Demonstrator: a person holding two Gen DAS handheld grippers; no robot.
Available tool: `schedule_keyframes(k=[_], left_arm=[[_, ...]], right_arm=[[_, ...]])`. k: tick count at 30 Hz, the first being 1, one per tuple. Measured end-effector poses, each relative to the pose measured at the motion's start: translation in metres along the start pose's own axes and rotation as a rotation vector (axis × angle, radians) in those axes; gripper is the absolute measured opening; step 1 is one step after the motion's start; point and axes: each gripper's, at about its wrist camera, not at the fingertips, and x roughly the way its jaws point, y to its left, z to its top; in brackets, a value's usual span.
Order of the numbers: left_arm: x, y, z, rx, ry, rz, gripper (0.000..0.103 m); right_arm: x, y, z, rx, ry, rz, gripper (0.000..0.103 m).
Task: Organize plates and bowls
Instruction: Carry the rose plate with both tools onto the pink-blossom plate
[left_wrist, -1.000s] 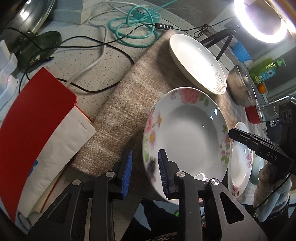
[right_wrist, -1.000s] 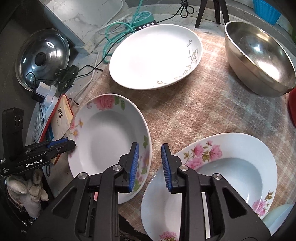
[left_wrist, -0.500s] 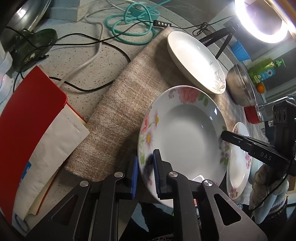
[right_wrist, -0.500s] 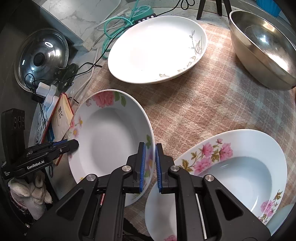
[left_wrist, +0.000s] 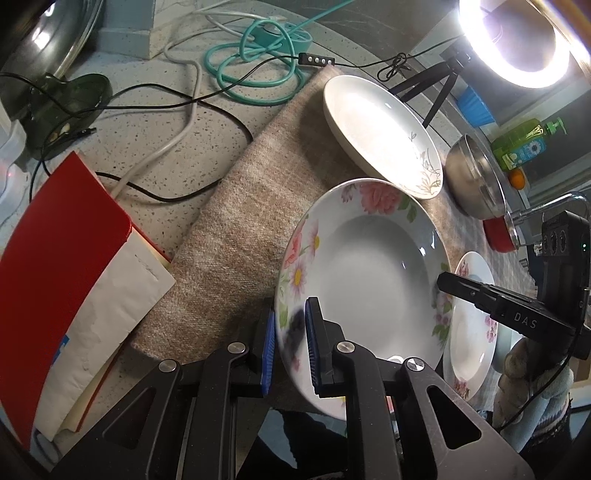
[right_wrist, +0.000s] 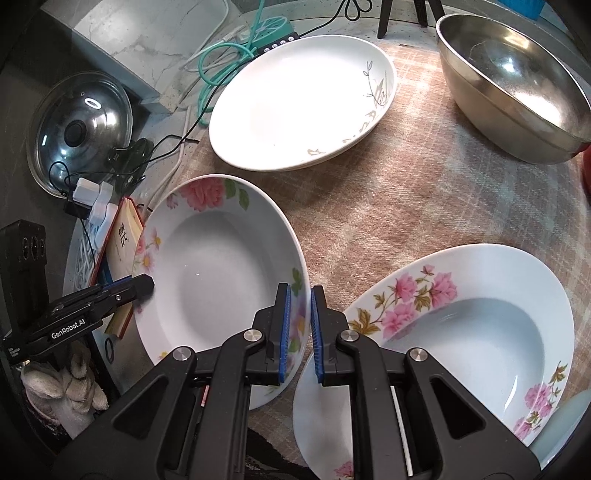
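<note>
Glazed and slick, the flowered plate (left_wrist: 364, 273) sits on the cloth (left_wrist: 236, 236), its opposite rims pinched by our left gripper (left_wrist: 288, 347) and right gripper (right_wrist: 298, 326); uneven lifting could let it slip

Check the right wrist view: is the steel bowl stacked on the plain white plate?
No. The steel bowl sits on the cloth beside the plain white plate, apart from it.

Both wrist cams look steeply down along their fingers, close over the cloth. Left views from the floral plate (left_wrist: 369, 266) left rim, right from its right rim (right_wrist: 221, 273); both share it and the white plate (left_wrist: 376, 129)
</note>
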Motion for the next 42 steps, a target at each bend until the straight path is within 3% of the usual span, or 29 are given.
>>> schedule_keyframes(k=[16, 32, 42], left_arm=[[-0.021, -0.041, 0.008, 0.083, -0.052, -0.048, 0.014], [0.018, -0.113, -0.009, 0.211, 0.044, -0.116, 0.014], [0.033, -0.138, -0.013, 0.284, 0.083, -0.109, 0.014]], right_arm=[[-0.051, -0.016, -0.011, 0.054, -0.086, -0.007, 0.011], [-0.089, -0.089, -0.064, 0.211, -0.108, -0.077, 0.011], [-0.096, -0.112, -0.091, 0.275, -0.11, -0.097, 0.011]])
